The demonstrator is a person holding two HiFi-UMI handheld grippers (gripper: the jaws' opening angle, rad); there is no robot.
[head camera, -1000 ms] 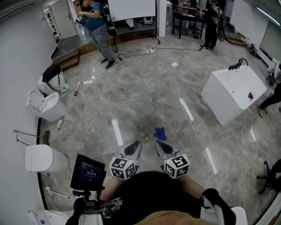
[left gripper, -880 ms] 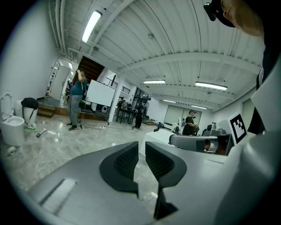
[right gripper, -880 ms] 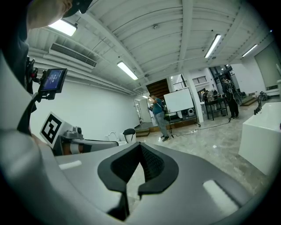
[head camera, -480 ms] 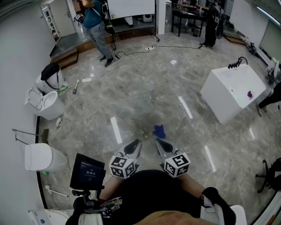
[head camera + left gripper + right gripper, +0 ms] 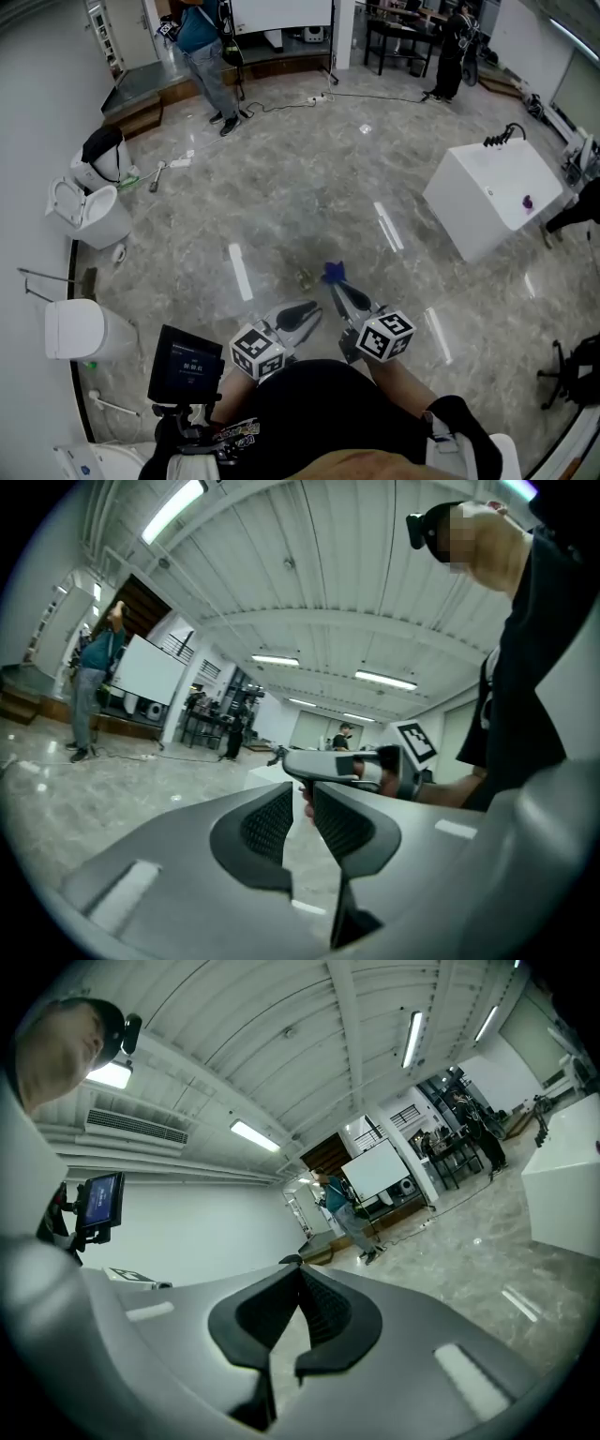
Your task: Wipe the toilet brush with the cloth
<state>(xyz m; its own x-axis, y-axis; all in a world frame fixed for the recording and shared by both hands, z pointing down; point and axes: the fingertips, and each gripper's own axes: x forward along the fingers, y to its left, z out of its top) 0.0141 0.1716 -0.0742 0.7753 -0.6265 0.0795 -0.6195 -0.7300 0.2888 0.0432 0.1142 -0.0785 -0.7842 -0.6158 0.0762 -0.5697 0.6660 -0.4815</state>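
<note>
- Floor (image 5: pixel 281 206): grey marble, glossy.
- Left gripper (image 5: pixel 312 310): jaws have just been opening to a narrow gap, nothing between them.
- Right gripper (image 5: pixel 337 287): jaws closed together, empty.
- Blue cloth (image 5: pixel 334 273): seemingly lying mid-floor, far from the wall edges, just past the right gripper's tip.

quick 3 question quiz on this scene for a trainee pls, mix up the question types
1. True or false: the blue cloth is inside the white tub.
2. Where in the head view is the toilet with its lid up? a) left side b) right side c) centre
3. Are the right gripper jaws apart or together?

Key
1. False: it shows just past the right gripper's tip, well clear of the tub.
2. a
3. Together, with nothing seen between them.
</note>
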